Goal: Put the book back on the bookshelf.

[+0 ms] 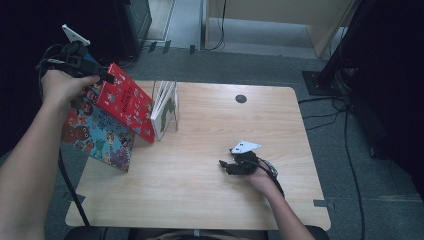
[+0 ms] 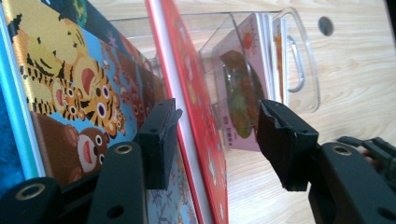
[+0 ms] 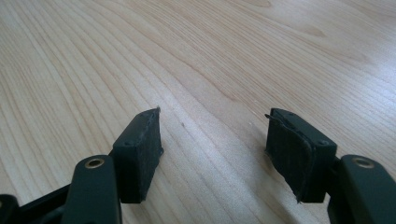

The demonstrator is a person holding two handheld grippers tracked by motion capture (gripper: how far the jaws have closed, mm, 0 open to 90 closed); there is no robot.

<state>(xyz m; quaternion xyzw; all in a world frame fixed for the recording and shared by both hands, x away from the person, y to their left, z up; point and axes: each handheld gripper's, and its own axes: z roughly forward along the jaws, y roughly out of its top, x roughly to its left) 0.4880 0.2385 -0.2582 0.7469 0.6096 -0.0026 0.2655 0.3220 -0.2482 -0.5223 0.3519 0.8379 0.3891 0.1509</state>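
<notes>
A red picture book stands tilted, its lower edge on the wooden table, leaning towards a clear plastic book holder that holds several thin books. Behind it at the left leans a larger book with cartoon animals. My left gripper is up at the red book's top corner, open, with the book's edge between the jaws; the right jaw stands clear of it. At the table's right my right gripper rests low over bare wood, open and holding nothing.
A round cable hole sits near the table's far edge. Cables trail over the grey floor at the right beside a black stand base. Bare wood lies between the holder and my right gripper.
</notes>
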